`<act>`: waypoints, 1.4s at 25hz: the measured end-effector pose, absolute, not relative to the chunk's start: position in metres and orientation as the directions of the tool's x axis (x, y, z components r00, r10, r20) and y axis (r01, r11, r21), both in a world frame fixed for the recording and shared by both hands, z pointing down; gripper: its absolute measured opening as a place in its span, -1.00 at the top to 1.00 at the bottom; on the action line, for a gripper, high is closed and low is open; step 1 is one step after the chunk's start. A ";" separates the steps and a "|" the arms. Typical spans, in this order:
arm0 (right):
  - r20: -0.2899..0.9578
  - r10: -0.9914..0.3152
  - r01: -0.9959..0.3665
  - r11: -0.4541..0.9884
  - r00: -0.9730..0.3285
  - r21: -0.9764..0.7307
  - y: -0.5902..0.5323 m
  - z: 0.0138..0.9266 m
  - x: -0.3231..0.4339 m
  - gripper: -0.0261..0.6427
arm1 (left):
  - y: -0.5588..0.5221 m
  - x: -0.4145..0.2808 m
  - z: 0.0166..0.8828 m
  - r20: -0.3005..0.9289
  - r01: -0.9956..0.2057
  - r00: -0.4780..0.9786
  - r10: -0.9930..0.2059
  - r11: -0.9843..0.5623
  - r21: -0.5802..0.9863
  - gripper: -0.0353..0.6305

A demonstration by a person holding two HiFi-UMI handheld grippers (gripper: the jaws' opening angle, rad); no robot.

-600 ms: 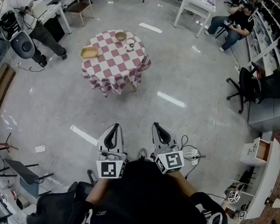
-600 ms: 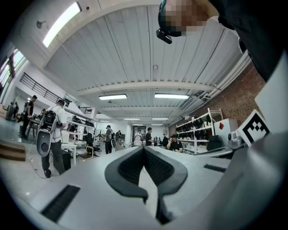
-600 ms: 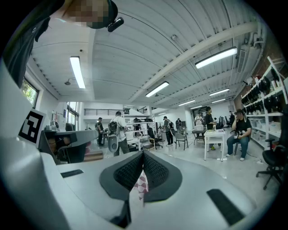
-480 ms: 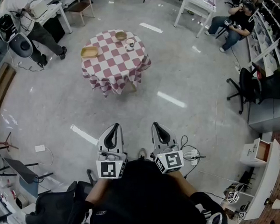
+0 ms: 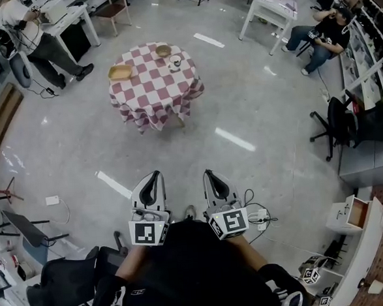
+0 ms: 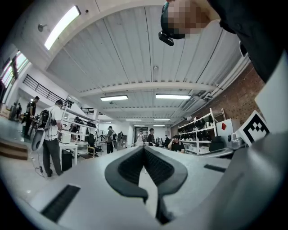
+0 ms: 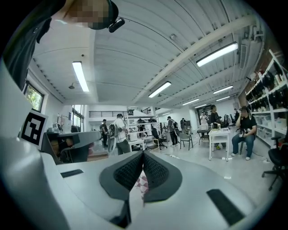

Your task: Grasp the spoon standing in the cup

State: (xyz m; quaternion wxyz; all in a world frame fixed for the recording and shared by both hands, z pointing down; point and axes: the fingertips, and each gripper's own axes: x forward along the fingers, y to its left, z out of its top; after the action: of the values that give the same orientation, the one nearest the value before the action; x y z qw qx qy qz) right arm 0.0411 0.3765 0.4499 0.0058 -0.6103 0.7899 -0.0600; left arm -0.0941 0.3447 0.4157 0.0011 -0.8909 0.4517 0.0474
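Note:
A small round table with a red-and-white checked cloth stands far ahead across the floor. On its far right part sits a white cup; the spoon in it is too small to make out. Both grippers are held low, close to the person's body and far from the table. My left gripper is shut, its pads meeting with nothing between them. My right gripper is shut and empty too. A strip of the checked cloth shows below its pads.
A tan bowl and a wooden tray share the table. A person stands at a desk back left; another sits back right by a white table. Black chairs stand right; cables lie by my feet.
The head view has shifted slightly, so the table sits a little higher and to the left. The person at the back left has stepped forward. Both grippers stay shut.

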 end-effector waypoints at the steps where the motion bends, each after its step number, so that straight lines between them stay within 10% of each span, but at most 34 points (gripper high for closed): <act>1: 0.066 -0.963 -0.961 0.254 -0.262 -0.107 0.377 0.452 0.044 0.85 | 0.346 -0.091 0.417 -0.081 -0.808 0.584 -0.808 -0.588 0.041 0.87; 35: 0.133 -0.944 -0.954 0.297 -0.301 -0.052 0.051 0.475 0.053 0.85 | 0.029 -0.058 0.445 -0.045 -0.751 0.650 -0.758 -0.651 0.107 0.87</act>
State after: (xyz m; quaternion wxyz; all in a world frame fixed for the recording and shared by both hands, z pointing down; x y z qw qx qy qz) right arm 0.0535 0.0509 0.4750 -0.0382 -0.5900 0.8043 -0.0603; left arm -0.0576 0.0288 0.4449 -0.0395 -0.9075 0.4159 0.0428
